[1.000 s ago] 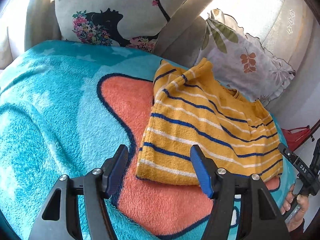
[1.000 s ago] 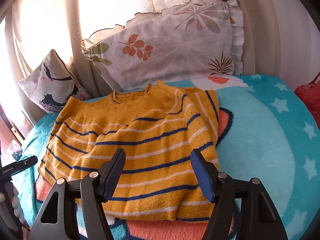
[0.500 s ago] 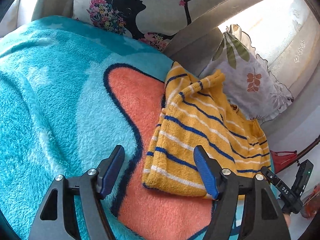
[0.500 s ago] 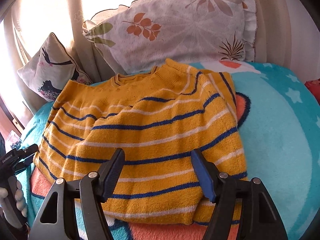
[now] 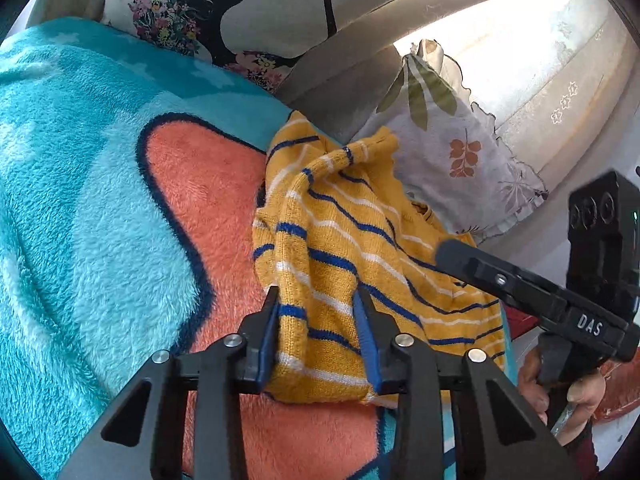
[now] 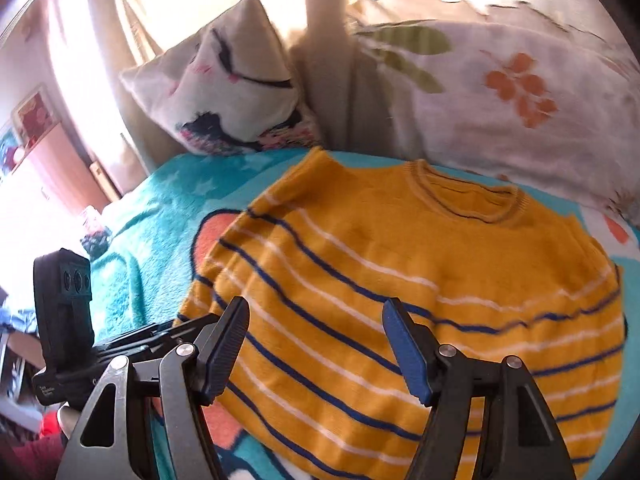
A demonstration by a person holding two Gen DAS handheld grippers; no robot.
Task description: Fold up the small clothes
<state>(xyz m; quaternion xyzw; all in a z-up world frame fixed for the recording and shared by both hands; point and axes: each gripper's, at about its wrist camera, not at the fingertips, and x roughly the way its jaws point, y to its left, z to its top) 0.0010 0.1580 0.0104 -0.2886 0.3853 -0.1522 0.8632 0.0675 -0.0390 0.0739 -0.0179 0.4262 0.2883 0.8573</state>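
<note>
The yellow striped sweater (image 6: 400, 300) lies on the blue blanket (image 5: 80, 220), neck toward the pillows. The left gripper (image 5: 318, 340) is pinched on its bottom corner. The right gripper (image 6: 316, 348) hangs just over the stripes, fingers apart, holding nothing.

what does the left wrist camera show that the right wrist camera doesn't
Only the left wrist view shows the left gripper closed on the bunched corner of the yellow striped sweater, and the silhouette on the pillow clearly. Only the right wrist view shows the sweater's neckline and the right gripper open above the fabric. Both show the sweater, the teal blanket and the leaf-print pillow.
</note>
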